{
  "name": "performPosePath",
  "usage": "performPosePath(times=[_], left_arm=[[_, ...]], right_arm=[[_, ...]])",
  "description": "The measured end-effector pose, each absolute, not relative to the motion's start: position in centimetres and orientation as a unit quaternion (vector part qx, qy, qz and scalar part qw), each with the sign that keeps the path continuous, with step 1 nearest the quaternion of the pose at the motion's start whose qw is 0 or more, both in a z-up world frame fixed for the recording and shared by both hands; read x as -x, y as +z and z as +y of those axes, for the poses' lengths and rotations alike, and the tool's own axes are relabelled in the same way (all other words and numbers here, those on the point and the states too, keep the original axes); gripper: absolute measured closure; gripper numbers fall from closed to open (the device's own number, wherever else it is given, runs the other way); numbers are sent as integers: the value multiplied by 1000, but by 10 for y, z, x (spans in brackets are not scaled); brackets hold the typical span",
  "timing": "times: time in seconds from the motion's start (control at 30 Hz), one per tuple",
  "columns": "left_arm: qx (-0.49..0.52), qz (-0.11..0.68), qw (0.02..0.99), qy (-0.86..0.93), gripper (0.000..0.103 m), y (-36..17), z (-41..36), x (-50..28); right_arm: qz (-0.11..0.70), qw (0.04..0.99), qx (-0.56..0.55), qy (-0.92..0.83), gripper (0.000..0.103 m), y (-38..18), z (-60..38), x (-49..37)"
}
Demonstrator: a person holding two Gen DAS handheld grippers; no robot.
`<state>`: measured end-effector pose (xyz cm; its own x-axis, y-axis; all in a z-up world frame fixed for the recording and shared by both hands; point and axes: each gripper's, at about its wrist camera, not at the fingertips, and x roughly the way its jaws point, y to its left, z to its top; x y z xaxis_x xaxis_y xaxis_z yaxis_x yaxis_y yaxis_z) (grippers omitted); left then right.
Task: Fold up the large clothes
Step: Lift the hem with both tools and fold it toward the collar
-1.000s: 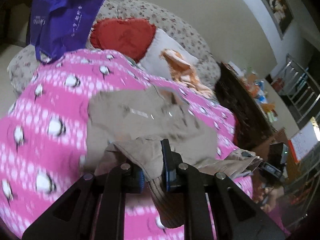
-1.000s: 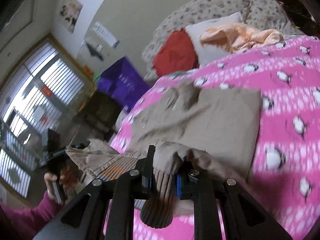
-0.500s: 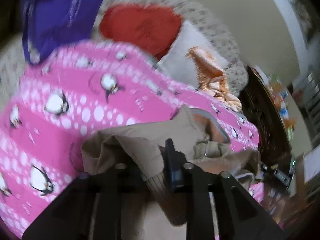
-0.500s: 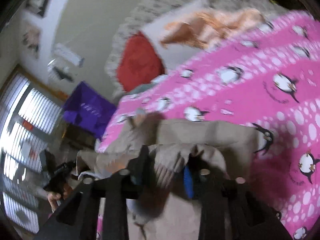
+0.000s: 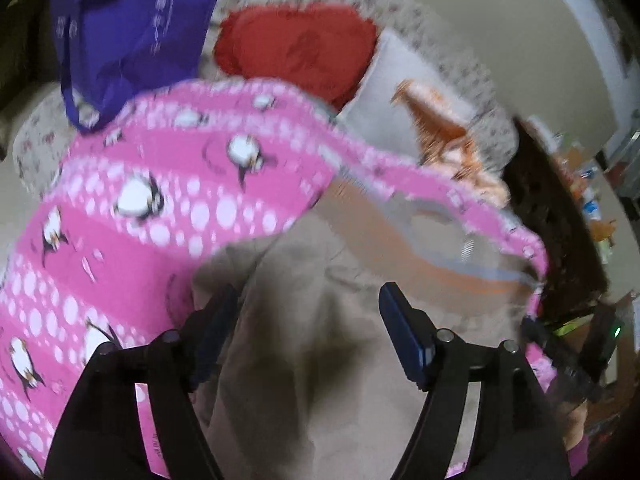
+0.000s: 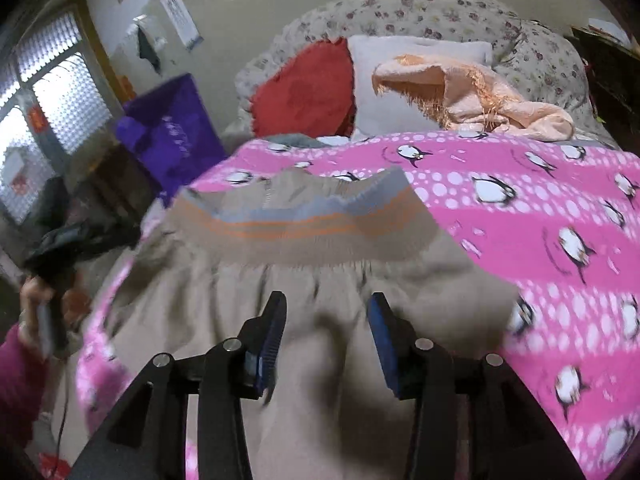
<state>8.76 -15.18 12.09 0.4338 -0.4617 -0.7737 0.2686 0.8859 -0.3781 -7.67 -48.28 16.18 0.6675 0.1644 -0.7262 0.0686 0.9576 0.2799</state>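
In the left wrist view, the left gripper [image 5: 308, 312] hung over a beige jacket [image 5: 304, 360] that lay on a pink penguin-print blanket [image 5: 132, 240]. Its jaws stood well apart and were opening, the blue pads clear of the cloth below them, nothing pinched. The jacket's ribbed hem with grey and orange stripes [image 5: 432, 248] curved across the far right part of the garment. Beyond the blanket sat a purple bag [image 5: 136, 24] on the far left, a red heart-shaped cushion [image 5: 300, 48] in the middle, and an orange fringed cloth [image 5: 448, 136] on a pale pillow to the right. The picture was blurred.

In the right wrist view, the right gripper [image 6: 326, 320] was over the same jacket [image 6: 320, 280], near its gathered edge. Its jaws were opening, parted, with fabric beneath but not squeezed between the pads. The striped hem [image 6: 304, 216] lay just beyond, stretched left to right. At the near left, a person's hand [image 6: 44, 304] in a magenta sleeve held the other gripper's handle. A window [image 6: 48, 120] showed at far left.
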Motion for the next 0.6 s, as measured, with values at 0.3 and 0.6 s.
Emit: performPosePath(times=[0.3,0.6], left_arm=[[60,513,840,-166,30,75,-168,-115],[40,489,852,-184,30,102,-141,-66]], right_arm=[[436,888,-126,-73,57,108,-500,2],[419,903,-77,48,30,167,-438,34]])
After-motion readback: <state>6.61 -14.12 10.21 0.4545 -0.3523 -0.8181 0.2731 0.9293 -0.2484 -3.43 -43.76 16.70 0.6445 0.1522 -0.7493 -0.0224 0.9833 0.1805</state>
